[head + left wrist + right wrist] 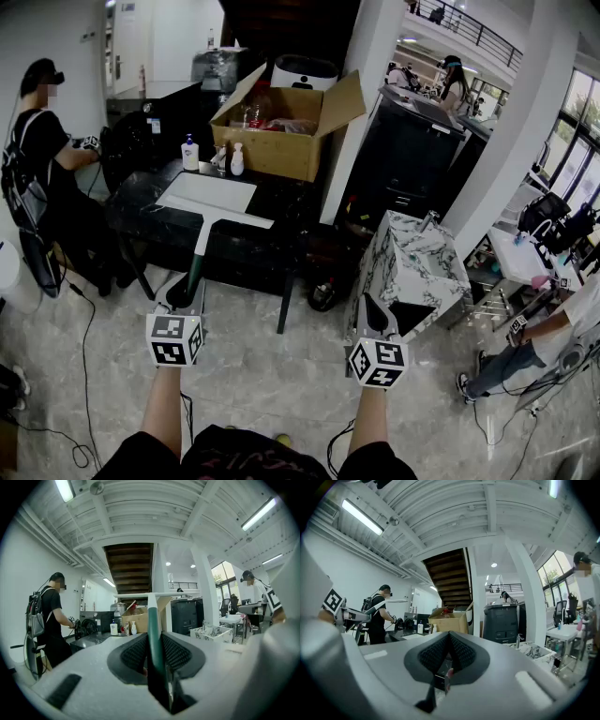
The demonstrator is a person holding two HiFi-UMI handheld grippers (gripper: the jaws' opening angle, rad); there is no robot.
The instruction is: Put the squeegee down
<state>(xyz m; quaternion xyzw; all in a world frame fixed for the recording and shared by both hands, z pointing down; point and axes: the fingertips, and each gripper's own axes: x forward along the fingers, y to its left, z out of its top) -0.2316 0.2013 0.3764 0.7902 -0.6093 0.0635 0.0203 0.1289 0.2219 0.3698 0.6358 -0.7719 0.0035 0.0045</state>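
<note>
Squeegee (200,246), one, has a wide white blade and a white-then-green handle; it is held level in air, blade toward the one dark table (141,199). One box (281,150) sits there. Left gripper (185,295) clamps the handle; right gripper (373,314) is closed on nothing.

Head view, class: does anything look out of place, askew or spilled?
Nothing looks spilled or damaged. Only the squeegee stands out: the left gripper clamps its handle and holds it in the air above the dark table.
</note>
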